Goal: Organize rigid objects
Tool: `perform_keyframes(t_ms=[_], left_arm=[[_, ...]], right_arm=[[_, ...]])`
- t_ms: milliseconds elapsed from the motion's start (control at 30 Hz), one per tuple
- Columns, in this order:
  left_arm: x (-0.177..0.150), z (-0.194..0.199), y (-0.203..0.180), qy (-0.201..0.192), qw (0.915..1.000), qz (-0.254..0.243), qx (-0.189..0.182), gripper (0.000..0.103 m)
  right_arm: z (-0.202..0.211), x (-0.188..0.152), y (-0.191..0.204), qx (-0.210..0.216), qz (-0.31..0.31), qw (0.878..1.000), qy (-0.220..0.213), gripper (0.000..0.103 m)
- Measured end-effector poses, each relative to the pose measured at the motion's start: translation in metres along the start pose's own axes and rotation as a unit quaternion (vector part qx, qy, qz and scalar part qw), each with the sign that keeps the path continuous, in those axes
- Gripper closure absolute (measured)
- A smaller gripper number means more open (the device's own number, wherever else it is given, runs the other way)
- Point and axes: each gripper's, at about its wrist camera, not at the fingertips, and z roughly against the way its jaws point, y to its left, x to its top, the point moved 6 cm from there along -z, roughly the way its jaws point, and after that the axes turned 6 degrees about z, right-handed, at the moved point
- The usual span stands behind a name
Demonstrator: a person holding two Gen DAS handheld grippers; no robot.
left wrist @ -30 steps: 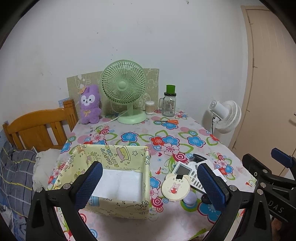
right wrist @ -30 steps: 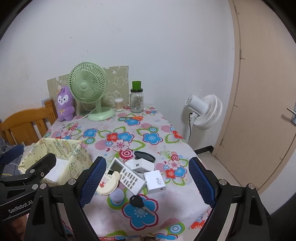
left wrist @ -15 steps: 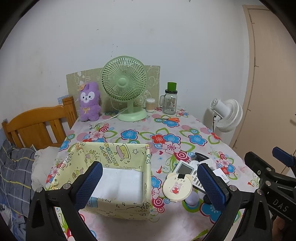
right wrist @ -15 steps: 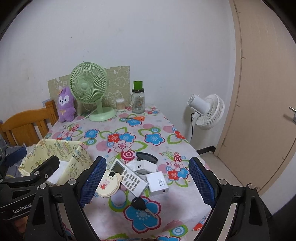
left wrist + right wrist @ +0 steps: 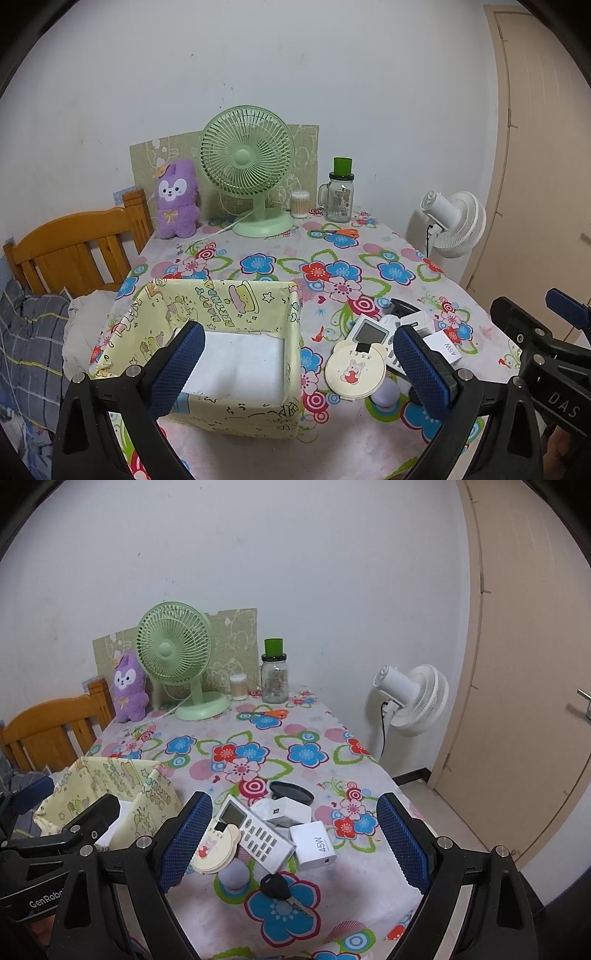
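A table [image 5: 373, 254] covered in a flowered cloth was seen. On it were set a yellow fabric box [image 5: 236, 317], green desk fan [image 5: 246, 162], purple plush [image 5: 176, 199], glass jar [image 5: 338, 195], scissors [image 5: 338, 232], remote control [image 5: 258, 832], white charger [image 5: 314, 845] and key [image 5: 277, 886].

So the yellow cartoon-print fabric box [image 5: 229, 332] sits on the flower-print tablecloth [image 5: 295, 738] at the near left. Just right of it there's a pile: round cream bear-eared mirror [image 5: 355, 369] overlapping the white remote control [image 5: 255, 832], white 45W charger block [image 5: 314, 845] to the right, black key [image 5: 275, 886] in front. Green desk fan [image 5: 247, 166] stands way at the back.
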Motion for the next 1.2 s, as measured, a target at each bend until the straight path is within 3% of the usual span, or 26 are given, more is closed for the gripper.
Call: perform_keyframes(t_ms=[433,833,1200], left_arm=[[-0.007,-0.007,-0.008,0.011,0.9999,0.0,-0.013,0.001],[-0.016,-0.018,-0.026,0.022,0.9996,-0.007,-0.015,0.01],[-0.026,-0.032,-0.056,0.037,0.999,-0.019,-0.017,0.022]], right_arm=[[-0.008,-0.004,-0.006,-0.008,-0.008,1.0,0.013,0.01],[-0.017,-0.01,-0.019,-0.016,-0.015,1.0,0.02,0.011],[-0.038,-0.016,-0.036,-0.003,-0.01,0.999,0.034,0.022]])
